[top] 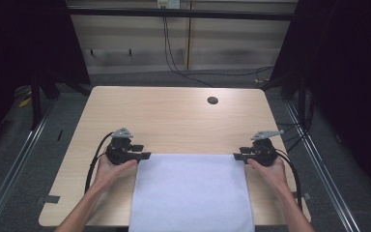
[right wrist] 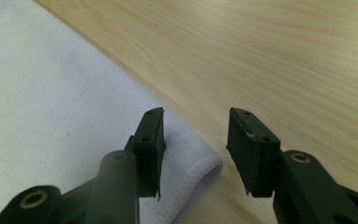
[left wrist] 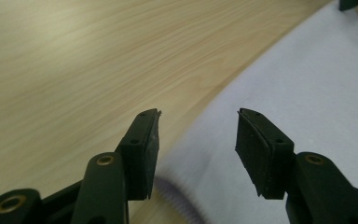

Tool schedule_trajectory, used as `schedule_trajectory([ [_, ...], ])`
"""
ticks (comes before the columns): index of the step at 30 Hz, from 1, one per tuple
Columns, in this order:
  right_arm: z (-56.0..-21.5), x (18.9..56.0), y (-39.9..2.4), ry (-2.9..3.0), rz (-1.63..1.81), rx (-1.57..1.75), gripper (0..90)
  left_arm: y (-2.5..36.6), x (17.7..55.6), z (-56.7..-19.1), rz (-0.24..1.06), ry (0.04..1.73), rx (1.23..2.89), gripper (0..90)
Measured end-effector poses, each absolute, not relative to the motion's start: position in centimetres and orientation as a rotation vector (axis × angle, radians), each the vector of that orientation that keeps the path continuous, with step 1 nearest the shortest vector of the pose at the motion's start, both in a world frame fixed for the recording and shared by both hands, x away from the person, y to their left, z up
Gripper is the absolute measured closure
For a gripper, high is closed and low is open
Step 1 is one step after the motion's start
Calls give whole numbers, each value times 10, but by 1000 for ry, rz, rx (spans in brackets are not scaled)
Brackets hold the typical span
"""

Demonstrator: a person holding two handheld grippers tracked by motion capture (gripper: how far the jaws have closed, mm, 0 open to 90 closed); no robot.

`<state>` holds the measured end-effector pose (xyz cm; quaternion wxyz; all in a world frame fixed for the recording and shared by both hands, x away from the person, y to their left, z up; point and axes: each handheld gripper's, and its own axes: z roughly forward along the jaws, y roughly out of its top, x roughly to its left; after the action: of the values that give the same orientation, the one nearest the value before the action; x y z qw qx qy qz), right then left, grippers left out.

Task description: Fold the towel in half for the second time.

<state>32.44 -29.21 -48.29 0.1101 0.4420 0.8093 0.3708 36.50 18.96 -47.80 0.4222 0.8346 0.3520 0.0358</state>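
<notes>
The table (top: 174, 121) looks like pale wood-grain laminate, smooth with a soft sheen, fine streaky grain running across it. The white cloth (top: 191, 193) on it is matt and slightly fuzzy, kinda fleecy, with a stitched hem rolled at the corner (right wrist: 200, 172) you can see up close. The left gripper (left wrist: 198, 140) and right gripper (right wrist: 195, 140) are black matt plastic, and the pads (left wrist: 254, 154) inside the jaws look like rough ribbed rubber, a bit frayed at the edges. Small brass-looking metal rivets sit in the jaw arms. Grey plates on top of the grippers look like dull metal or plastic, can't tell which
</notes>
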Motion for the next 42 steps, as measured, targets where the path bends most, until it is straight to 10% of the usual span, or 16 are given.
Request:
schedule_trajectory([
  [24, -501, 319, -290, 2437, 1084, 1286, 835, 206, 385, -495, -20, 839, 2098, 448],
  [42, -501, 320, -290, 2442, 1093, 1297, 848, 194, 375, -499, -36, 769, 2189, 829],
])
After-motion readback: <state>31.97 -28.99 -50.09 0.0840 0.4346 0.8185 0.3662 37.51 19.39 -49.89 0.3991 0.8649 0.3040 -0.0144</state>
